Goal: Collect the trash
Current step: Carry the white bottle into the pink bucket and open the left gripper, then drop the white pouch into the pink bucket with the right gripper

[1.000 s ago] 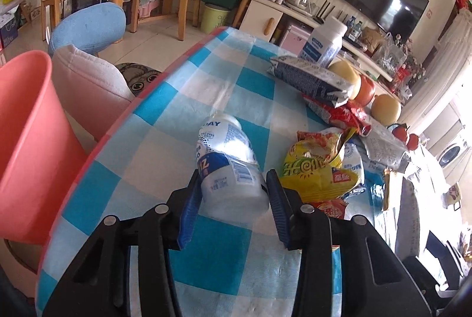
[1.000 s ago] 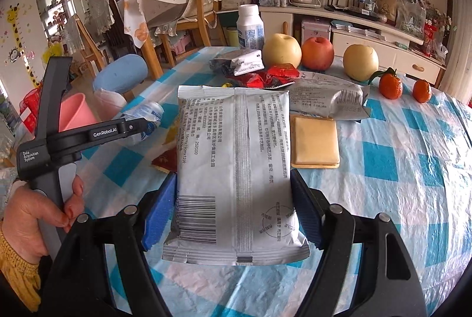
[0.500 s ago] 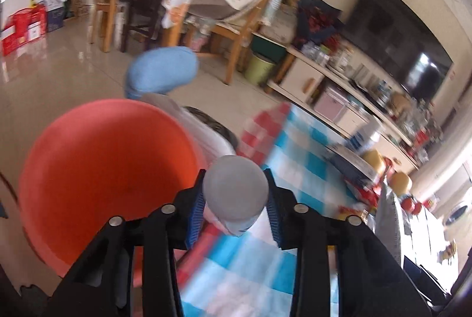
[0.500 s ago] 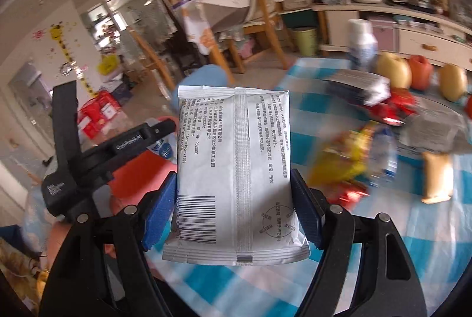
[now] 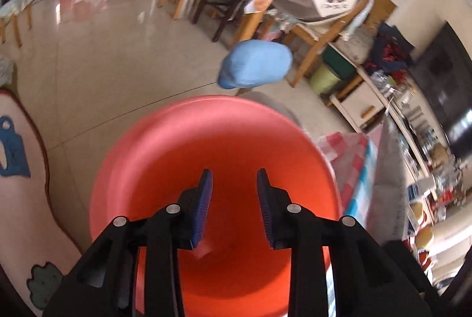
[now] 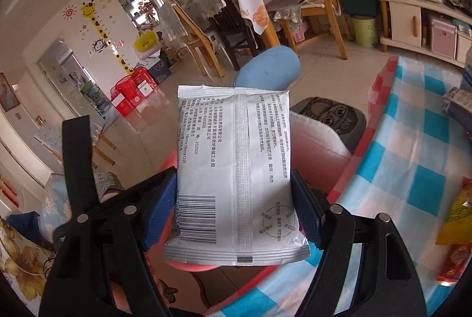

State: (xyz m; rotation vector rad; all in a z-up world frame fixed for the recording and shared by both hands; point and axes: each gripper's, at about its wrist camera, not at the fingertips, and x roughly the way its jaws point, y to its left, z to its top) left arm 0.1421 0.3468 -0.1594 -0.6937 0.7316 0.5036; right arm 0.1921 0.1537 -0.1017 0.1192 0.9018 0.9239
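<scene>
Hovering over the round orange plastic bin [image 5: 212,157] with jaws parted and empty, the left gripper [image 5: 231,200] seems finished, while the right gripper [image 6: 233,216] clamps the white foil snack packet [image 6: 234,178] beside the checked tablecloth [image 6: 413,169], where wrappers remain.

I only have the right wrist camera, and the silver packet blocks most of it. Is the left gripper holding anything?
Observer: No. The left gripper is open, with nothing between its fingers.
Operator: Where is it pointing?
Observer: Into the mouth of the red bin; the rim rings its fingertips.
Operator: Can you see what's in the bin?
Observer: Not clearly. The bottom is blurred, with only a pale smudge beside one finger.
</scene>
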